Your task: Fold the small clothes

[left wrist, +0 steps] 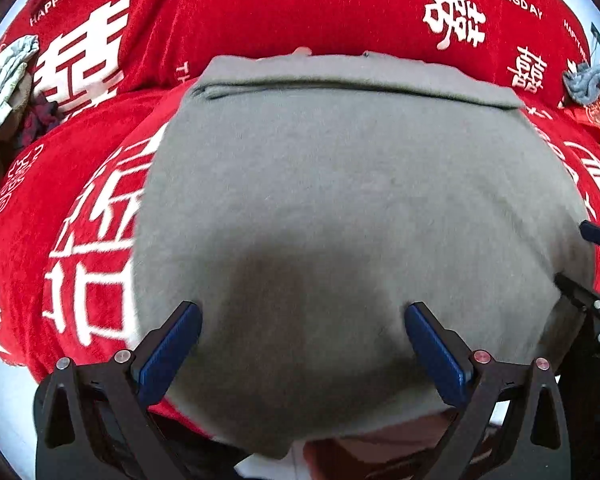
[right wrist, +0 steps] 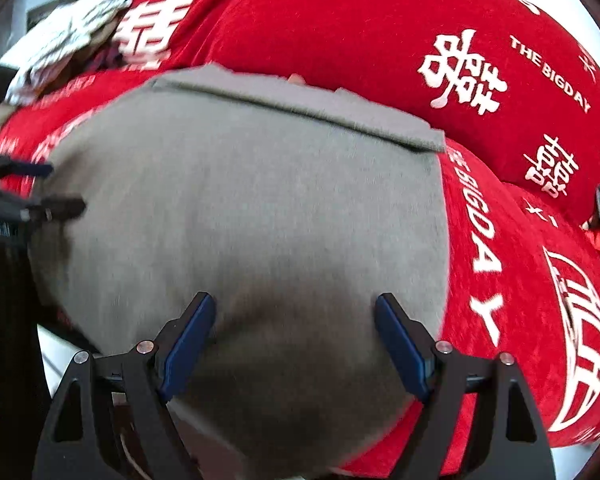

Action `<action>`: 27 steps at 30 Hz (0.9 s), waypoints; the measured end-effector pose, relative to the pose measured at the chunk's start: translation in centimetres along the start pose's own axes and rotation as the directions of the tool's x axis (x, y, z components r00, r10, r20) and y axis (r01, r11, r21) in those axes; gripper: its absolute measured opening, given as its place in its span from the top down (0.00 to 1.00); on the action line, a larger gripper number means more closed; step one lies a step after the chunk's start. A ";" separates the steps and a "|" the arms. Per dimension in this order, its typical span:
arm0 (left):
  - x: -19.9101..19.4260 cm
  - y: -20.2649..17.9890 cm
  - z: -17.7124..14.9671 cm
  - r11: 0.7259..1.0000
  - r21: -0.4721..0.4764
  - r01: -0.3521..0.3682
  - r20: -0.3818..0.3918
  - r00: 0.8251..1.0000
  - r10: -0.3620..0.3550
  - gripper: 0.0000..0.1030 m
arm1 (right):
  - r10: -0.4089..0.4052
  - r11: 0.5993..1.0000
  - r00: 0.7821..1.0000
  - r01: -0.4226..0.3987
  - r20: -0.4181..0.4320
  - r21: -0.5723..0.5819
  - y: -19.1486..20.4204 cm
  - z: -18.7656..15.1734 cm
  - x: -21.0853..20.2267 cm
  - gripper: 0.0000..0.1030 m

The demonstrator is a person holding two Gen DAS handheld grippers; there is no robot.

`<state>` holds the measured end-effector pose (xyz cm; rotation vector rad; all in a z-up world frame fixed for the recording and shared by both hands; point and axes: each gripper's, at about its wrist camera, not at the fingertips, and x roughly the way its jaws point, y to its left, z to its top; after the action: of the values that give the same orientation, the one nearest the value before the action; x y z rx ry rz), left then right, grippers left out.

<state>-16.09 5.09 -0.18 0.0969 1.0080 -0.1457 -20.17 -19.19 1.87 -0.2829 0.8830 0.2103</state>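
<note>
A: Where's the grey garment (left wrist: pixel 340 200)?
B: Flat on my red cloth (left wrist: pixel 260 8), reaching 12 o'clock from the left gripper (left wrist: pixel 302 316) and right gripper (right wrist: pixel 296 308). Both spread wide, pinching nothing.

The grey garment (left wrist: pixel 340 200) lies flat with open room above it. Bunched clothes (left wrist: pixel 8 80) crowd the far left; a grey rag (left wrist: pixel 592 80) sits far right on the red cloth (left wrist: pixel 300 8).

The left gripper (left wrist: pixel 302 316), black-framed with blue pads, points steeply downward, jaws spread wide and empty. The matching right gripper (right wrist: pixel 295 306) beside it does likewise, jaws wide apart, gripping nothing.
</note>
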 end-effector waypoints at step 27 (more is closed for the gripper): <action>-2.8 4.0 -0.7 0.959 -0.202 0.198 0.000 0.979 -0.202 0.91 | 0.209 0.954 0.978 -0.203 -0.004 0.221 -4.0 1.2 -4.2 0.86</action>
<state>-17.50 9.38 1.91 -0.1897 1.0471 -0.2271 -20.71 -22.84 6.48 0.0133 0.9543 0.3009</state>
